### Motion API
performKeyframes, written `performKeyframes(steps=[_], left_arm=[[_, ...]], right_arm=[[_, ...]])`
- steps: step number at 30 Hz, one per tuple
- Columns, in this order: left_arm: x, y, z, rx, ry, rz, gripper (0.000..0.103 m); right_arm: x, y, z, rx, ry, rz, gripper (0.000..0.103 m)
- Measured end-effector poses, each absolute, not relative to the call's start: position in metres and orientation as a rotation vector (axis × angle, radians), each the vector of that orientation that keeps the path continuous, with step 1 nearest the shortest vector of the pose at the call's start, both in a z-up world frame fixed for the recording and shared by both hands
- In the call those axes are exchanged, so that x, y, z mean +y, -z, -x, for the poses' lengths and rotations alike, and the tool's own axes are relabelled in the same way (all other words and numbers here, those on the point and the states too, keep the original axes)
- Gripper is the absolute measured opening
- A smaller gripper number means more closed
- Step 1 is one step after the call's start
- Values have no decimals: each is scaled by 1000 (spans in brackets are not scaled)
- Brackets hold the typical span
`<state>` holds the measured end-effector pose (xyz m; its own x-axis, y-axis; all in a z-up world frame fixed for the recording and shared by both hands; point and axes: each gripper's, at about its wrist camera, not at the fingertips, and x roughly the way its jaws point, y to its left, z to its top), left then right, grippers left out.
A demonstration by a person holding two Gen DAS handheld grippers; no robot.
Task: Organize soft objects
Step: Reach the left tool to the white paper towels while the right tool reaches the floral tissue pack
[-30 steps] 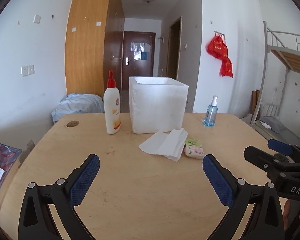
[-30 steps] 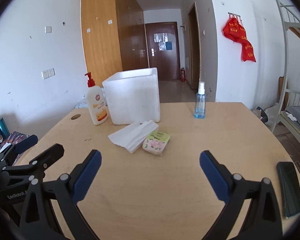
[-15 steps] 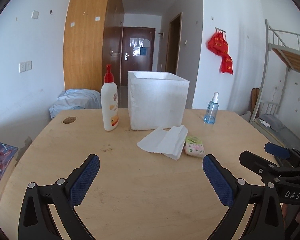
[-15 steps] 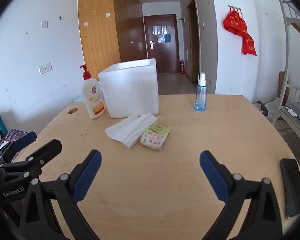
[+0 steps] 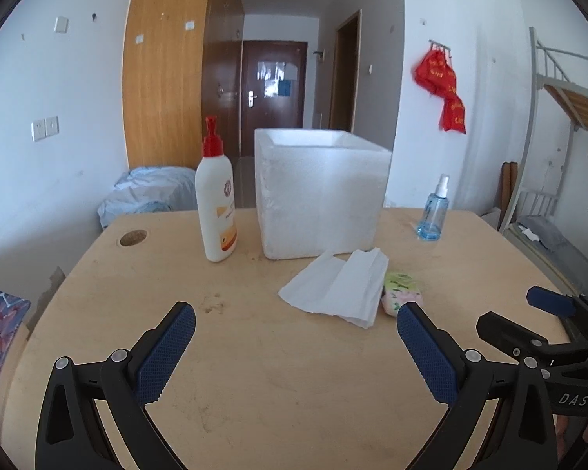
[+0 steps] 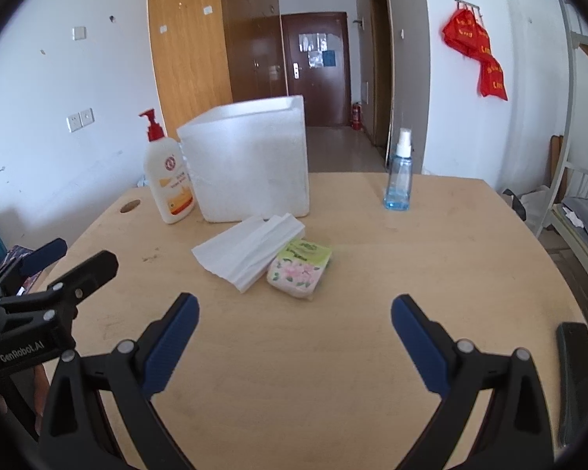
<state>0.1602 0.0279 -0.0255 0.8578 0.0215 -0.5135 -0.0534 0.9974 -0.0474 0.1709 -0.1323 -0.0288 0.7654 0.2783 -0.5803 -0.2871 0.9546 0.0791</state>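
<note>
Left tongs (image 5: 296, 346) and right tongs (image 6: 294, 337) both gape wide, holding nothing, above the table (image 6: 431, 258). Tissue sheets (image 6: 247, 248) touch the tissue pack (image 6: 300, 268), before the foam box (image 6: 251, 164).

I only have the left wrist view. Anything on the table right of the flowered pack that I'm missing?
Observer: Yes, a dark phone lies flat near the table right edge, outside your frame.
Operator: The flowered pack is partly hidden for me. Does it touch the tissues?
Observer: Seen whole from the right wrist, it appears to rest against them.
Operator: Is the right gripper open?
Observer: Yes, wide open, nothing between its fingers.
</note>
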Motion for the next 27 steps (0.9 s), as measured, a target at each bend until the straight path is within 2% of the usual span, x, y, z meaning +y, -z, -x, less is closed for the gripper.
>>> performKeyframes(steps=[18,27], left_arm=[[38,65,-247,762,14,95,100],[31,80,-281,813,77,76,95]], right_arm=[[-114,58,-241,795,-323,50,100],[-117,73,-271,870,-341,48,92]])
